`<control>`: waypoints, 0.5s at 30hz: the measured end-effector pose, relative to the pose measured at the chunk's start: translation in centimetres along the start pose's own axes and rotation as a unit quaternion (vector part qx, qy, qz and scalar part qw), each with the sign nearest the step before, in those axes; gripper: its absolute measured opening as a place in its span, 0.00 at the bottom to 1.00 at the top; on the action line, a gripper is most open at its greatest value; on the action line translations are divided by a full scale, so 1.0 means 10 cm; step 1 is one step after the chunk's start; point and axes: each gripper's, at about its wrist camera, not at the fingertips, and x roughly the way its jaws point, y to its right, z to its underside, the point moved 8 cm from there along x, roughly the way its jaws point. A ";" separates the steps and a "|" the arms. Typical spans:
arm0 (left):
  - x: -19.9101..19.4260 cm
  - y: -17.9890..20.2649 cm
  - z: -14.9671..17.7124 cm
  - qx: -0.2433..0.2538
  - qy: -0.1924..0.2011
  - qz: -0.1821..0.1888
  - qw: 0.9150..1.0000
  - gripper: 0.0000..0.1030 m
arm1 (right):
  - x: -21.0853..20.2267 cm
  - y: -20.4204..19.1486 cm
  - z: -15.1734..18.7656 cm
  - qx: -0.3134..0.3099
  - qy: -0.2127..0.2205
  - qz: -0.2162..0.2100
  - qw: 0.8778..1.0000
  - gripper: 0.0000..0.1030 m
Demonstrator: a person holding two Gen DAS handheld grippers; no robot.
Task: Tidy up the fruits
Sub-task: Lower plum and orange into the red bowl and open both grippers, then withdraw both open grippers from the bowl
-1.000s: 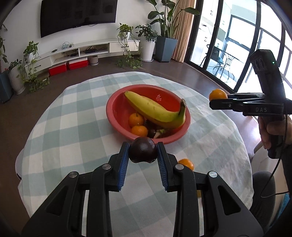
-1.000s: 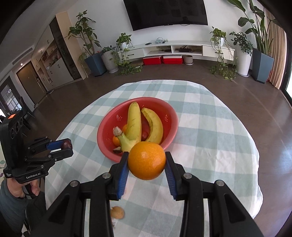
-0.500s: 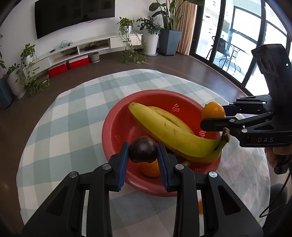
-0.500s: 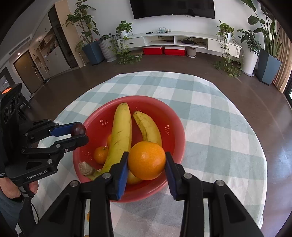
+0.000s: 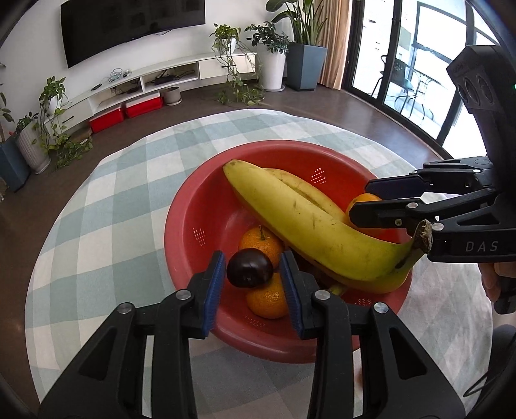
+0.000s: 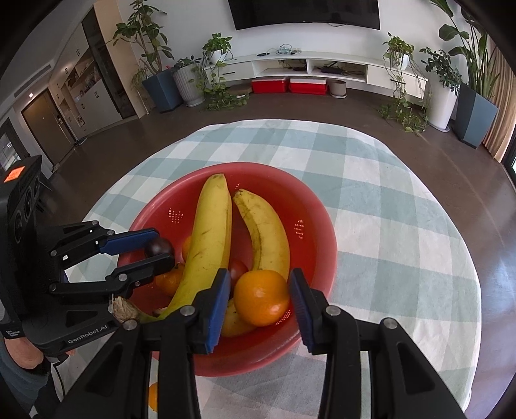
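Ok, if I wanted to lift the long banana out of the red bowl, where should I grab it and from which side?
Probably mid-body on the long banana, from above, pads closing across its width. It lies on top of the other fruit in the red bowl, upper side exposed; its stem end sits by the left hand-held gripper.

- A round table (image 6: 403,225) under a pale green and white checked cloth fills the middle of both views.
- A dark wall-mounted television (image 5: 129,29) hangs at the upper left of the left wrist view.
- Below it runs a long white media shelf (image 6: 322,64), top centre in the right wrist view, with cables and small devices on it.
- Two red storage boxes (image 6: 287,85) sit on the floor under the shelf.
- Potted plants stand along the wall; a tall one in a dark blue planter (image 5: 304,66) at top centre.
- Glass sliding doors (image 5: 406,58) fill the upper right, with outdoor chairs beyond.
- The floor (image 6: 129,141) is dark brown.
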 end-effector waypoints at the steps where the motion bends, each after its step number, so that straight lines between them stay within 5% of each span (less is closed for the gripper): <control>1: -0.01 0.00 0.00 -0.001 0.002 -0.001 1.000 0.37 | 0.00 -0.01 0.00 -0.001 0.001 0.001 1.000 0.42; 5: -0.03 0.02 0.00 0.000 0.002 -0.003 1.000 0.39 | -0.01 -0.03 0.02 -0.002 0.004 0.003 1.000 0.42; 15: -0.27 0.06 0.00 0.003 0.022 -0.019 1.000 0.63 | -0.31 -0.05 0.10 0.005 0.037 0.005 0.999 0.50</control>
